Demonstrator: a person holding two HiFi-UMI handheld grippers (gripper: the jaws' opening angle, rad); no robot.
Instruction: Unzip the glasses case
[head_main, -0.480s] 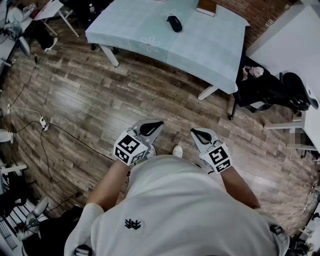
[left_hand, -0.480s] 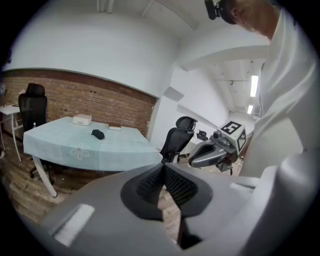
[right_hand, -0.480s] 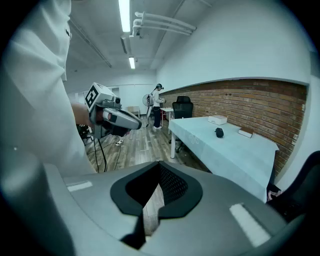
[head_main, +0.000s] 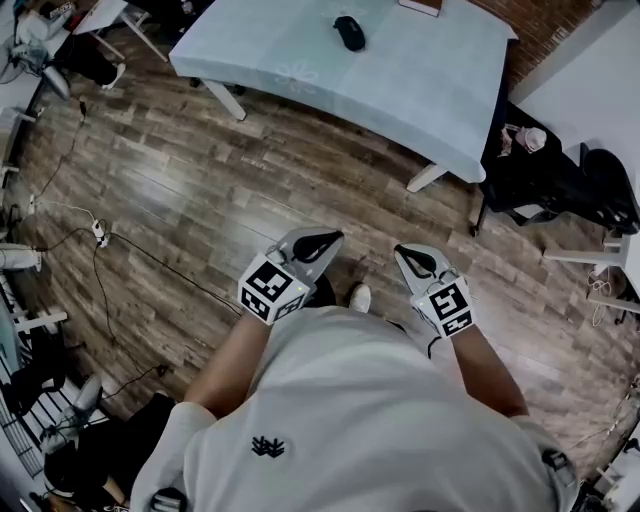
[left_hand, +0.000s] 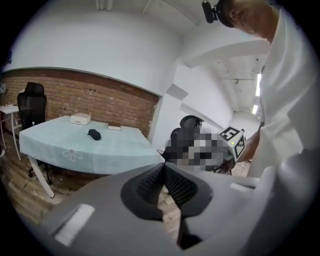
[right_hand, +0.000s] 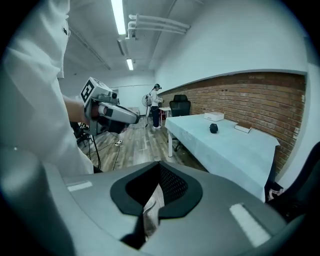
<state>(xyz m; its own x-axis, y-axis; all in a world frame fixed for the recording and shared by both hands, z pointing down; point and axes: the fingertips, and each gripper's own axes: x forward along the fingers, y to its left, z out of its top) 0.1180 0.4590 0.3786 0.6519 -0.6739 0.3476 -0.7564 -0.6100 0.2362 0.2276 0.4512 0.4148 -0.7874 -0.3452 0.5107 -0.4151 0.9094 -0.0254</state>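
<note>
Head view: glasses case (head_main: 349, 33) lies on pale table (head_main: 430, 90), well apart from both tongs, bare floor between. Case at 12 o'clock from left gripper (head_main: 320, 243), 11 o'clock from right gripper (head_main: 413, 262); left looks marginally nearer. Long axis seems to run 11-to-5 o'clock. Both pairs of jaws closed together, nothing held. Zip side too small to tell; walk-up likely needed before any grasp

No legible text, no labels (or numbers)
</note>
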